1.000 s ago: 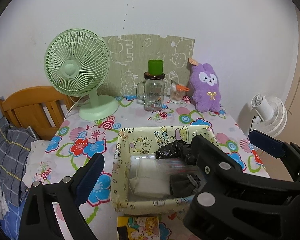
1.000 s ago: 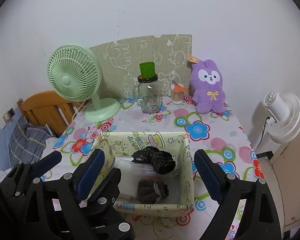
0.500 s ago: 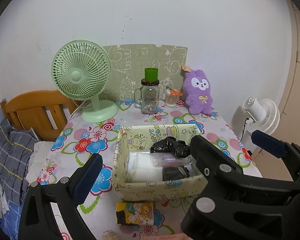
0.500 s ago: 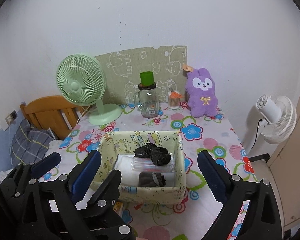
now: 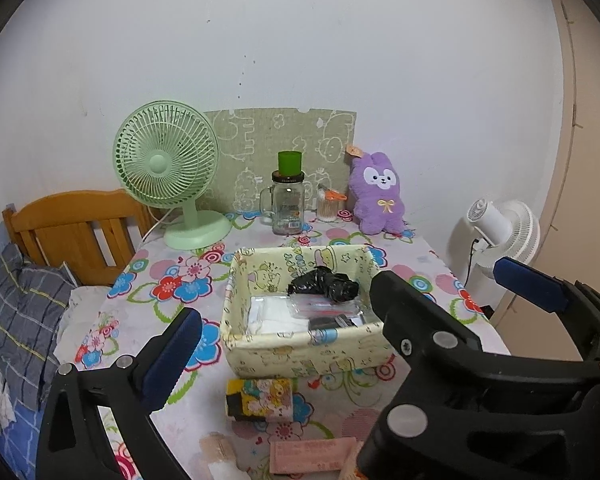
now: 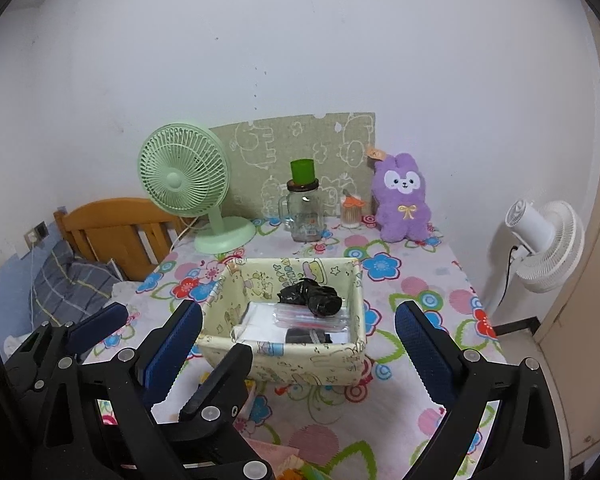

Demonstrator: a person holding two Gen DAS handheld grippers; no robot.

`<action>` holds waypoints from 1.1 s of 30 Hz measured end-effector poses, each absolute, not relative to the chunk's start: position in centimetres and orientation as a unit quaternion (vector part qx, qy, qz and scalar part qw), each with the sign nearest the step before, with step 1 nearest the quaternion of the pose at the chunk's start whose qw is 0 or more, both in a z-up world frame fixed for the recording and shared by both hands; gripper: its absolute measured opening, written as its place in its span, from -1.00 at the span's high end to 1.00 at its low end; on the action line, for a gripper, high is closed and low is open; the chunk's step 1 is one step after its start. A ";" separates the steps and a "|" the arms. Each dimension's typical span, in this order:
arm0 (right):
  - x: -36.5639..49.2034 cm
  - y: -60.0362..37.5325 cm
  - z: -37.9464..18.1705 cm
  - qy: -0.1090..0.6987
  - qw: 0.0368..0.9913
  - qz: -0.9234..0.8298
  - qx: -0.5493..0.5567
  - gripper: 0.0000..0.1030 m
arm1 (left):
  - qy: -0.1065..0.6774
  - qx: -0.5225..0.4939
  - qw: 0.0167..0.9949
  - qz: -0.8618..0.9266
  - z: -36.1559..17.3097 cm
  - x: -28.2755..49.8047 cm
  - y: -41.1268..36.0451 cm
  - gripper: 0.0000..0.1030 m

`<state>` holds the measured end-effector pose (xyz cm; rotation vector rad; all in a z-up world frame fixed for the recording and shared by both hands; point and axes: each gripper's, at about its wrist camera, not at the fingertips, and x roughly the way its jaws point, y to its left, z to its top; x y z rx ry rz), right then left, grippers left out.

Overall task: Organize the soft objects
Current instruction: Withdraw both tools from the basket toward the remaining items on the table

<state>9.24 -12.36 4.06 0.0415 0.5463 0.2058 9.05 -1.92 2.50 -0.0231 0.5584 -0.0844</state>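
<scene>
A pale yellow cartoon-print fabric basket (image 5: 300, 354) (image 6: 284, 364) stands mid-table. It holds a crumpled black bag (image 5: 326, 286) (image 6: 312, 298), white folded cloth (image 5: 272, 316), a clear packet (image 6: 312, 318) and a dark grey item (image 6: 304, 336). A small cartoon-print roll (image 5: 260, 398) lies in front of the basket, with a pink packet (image 5: 312, 454) nearer. My left gripper (image 5: 348, 320) is open and empty, held back from the basket. My right gripper (image 6: 300, 340) is open and empty, framing the basket.
At the back stand a green desk fan (image 5: 168, 172), a glass jar with green cup (image 5: 288, 204), a swab holder (image 5: 326, 206) and a purple plush bunny (image 5: 378, 192). A wooden chair (image 5: 76, 232) is left, a white fan (image 5: 504, 232) right.
Both grippers have pulled back and up from the basket, so it looks smaller and the roll and packets in front have come into view. Both stay open.
</scene>
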 end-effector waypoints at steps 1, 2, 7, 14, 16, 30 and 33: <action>9.0 -12.4 4.0 0.269 0.958 0.102 0.020 -0.92 | 0.276 -0.013 0.960 -0.042 2.4 8.8 -1.9 -0.99; 8.7 -12.4 4.0 0.269 0.958 0.101 0.019 -0.92 | 0.278 -0.015 0.960 -0.043 2.3 8.6 -1.9 -0.99; 7.5 -12.5 3.6 0.269 0.958 0.098 0.016 -0.92 | 0.280 -0.017 0.959 -0.041 1.8 7.5 -2.0 -0.99; 5.8 -12.7 2.6 0.271 0.958 0.089 0.016 -0.92 | 0.281 -0.018 0.959 -0.034 0.7 6.0 -2.2 -0.99; 5.4 -12.6 2.2 0.273 0.958 0.091 0.015 -0.92 | 0.283 -0.020 0.958 -0.036 0.3 5.7 -2.2 -0.99; 3.6 -12.7 -0.7 0.276 0.957 0.089 0.011 -0.92 | 0.282 -0.018 0.959 -0.022 -2.7 3.6 -2.2 -0.99; 3.4 -12.7 -1.6 0.280 0.955 0.093 0.011 -0.92 | 0.284 -0.018 0.958 -0.024 -3.6 3.4 -2.1 -0.99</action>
